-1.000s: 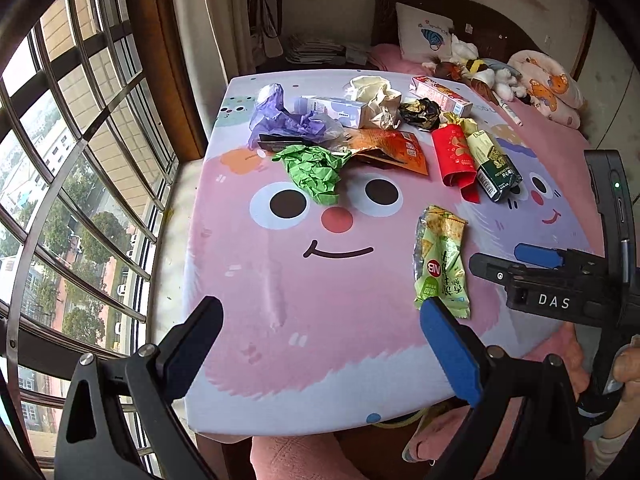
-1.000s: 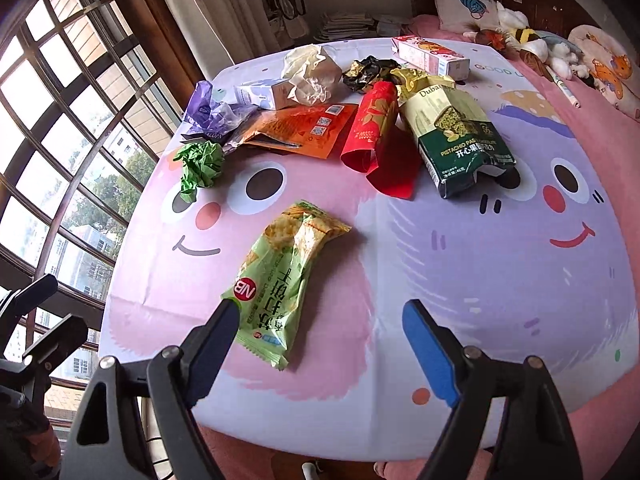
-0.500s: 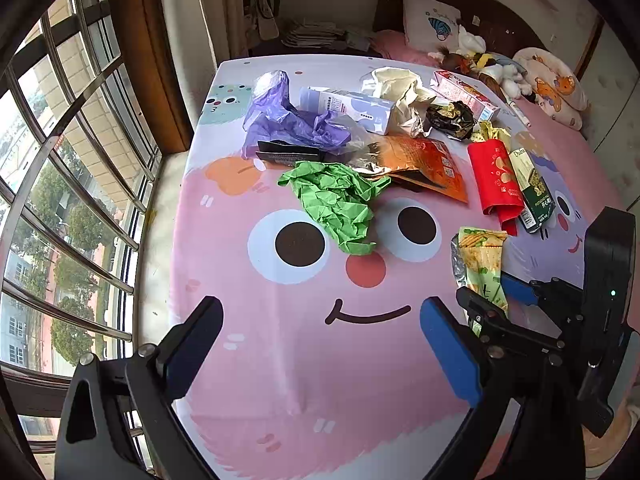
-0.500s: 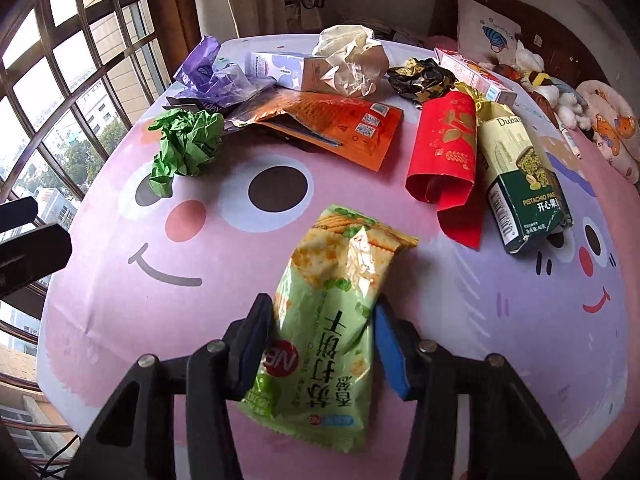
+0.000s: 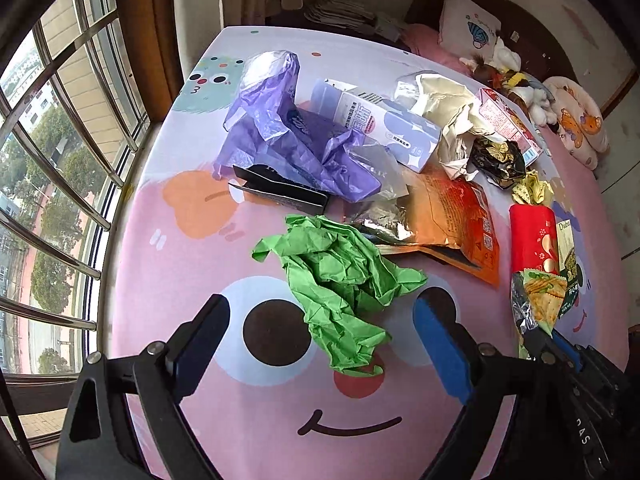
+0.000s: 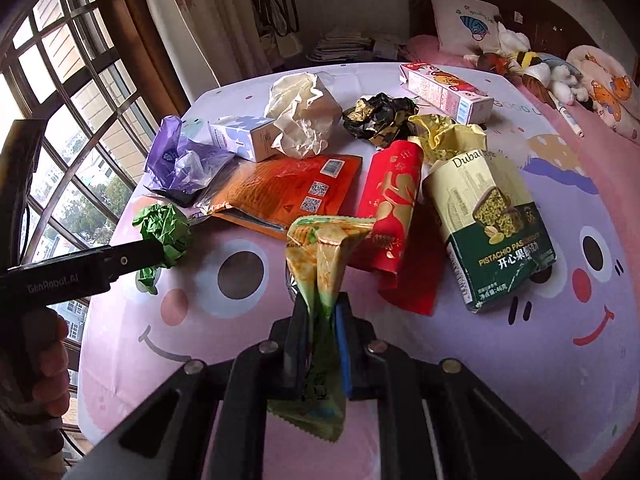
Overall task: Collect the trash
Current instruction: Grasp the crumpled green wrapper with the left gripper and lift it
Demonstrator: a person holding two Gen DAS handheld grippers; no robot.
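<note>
Right wrist view: the right gripper (image 6: 323, 316) has its jaws closing, pinched on the green snack packet (image 6: 324, 264), crumpled between them above the tablecloth (image 6: 520, 360). Left gripper (image 5: 320, 344) jaws, wide but closing, straddle the crumpled green paper (image 5: 344, 284) without touching it.

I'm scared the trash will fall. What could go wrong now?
The right gripper is closing on the green snack wrapper and crumpling it; slippery film might slide out. The left gripper is closing around the green crumpled paper, whose loose end could tear or unfold when lifted.
</note>
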